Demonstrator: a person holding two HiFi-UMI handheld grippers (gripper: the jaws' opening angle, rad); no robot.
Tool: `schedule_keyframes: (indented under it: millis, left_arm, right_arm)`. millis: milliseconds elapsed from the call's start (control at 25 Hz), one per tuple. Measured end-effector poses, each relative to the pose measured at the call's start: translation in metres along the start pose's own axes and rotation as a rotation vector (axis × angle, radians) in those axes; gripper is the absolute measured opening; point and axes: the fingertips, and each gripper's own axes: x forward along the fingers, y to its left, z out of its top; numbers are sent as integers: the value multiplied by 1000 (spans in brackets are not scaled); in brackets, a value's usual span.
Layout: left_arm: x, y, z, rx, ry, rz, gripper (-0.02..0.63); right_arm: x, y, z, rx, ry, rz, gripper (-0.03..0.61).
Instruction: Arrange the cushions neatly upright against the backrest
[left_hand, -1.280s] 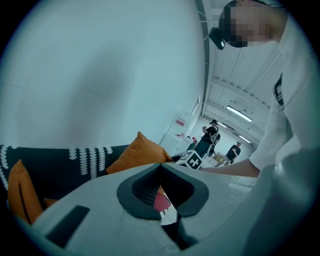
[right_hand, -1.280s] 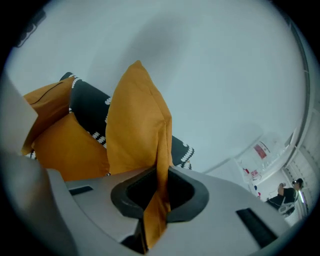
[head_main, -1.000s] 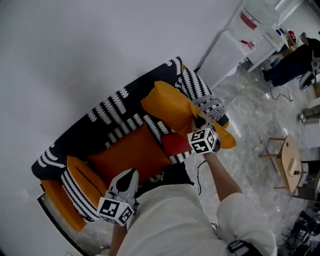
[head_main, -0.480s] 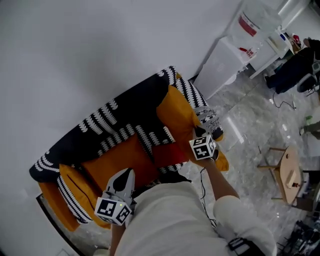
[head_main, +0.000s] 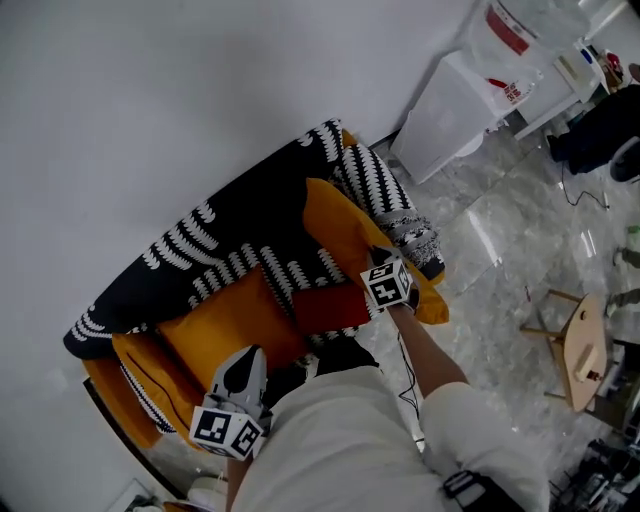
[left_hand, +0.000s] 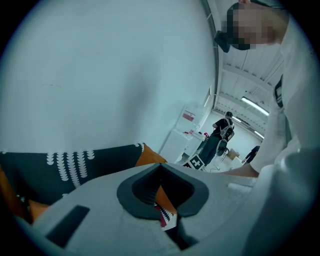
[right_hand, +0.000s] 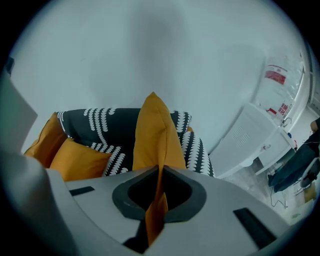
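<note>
Yellow cushion (head_main: 345, 228): at the sofa's (head_main: 240, 225) right end, stood on edge. It reaches from the backrest (head_main: 225, 215) out past the front of the seat.
Right claw (head_main: 379, 258): closed tight on the yellow cushion's near edge. In the right gripper view the fabric is pinched flat between the jaws and the cushion rises straight up in front of the backrest.
Large orange cushion (head_main: 222, 322): on the sofa's seat, left of the middle, its far side against the backrest.
Left claw (head_main: 251, 354): at the large orange cushion's near edge at the sofa's front, jaws fully together with a thin strip of orange fabric nipped between them.
Red cushion (head_main: 330, 308): at the front of the sofa's seat, between the two orange-toned cushions and just beside the right claw.
Sofa: black with bands of white marks, its back to a white wall.
White cabinet (head_main: 445, 115): on the floor beyond the sofa's right end.
Wooden stool (head_main: 580, 340): on the glossy floor, well apart from the sofa's right side.
</note>
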Motion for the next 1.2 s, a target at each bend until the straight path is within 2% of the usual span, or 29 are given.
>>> schedule_keyframes:
  millis: [280,640,960,1200]
  left_arm:
    - [26,-2,7,-22,46,79,11]
    - [56,-9,4,-25,92,94,11]
    - [65,-2,4,-40,109,104,11]
    - [65,-3,-3,-41,114,102,11]
  right_arm:
    - [48,-40,16,47,11,30,20]
    - [84,-109,20,36,38,-48,20]
    - [108,-134,16,24,68,-95,20]
    - [125,-144,4,145,123,-49,20]
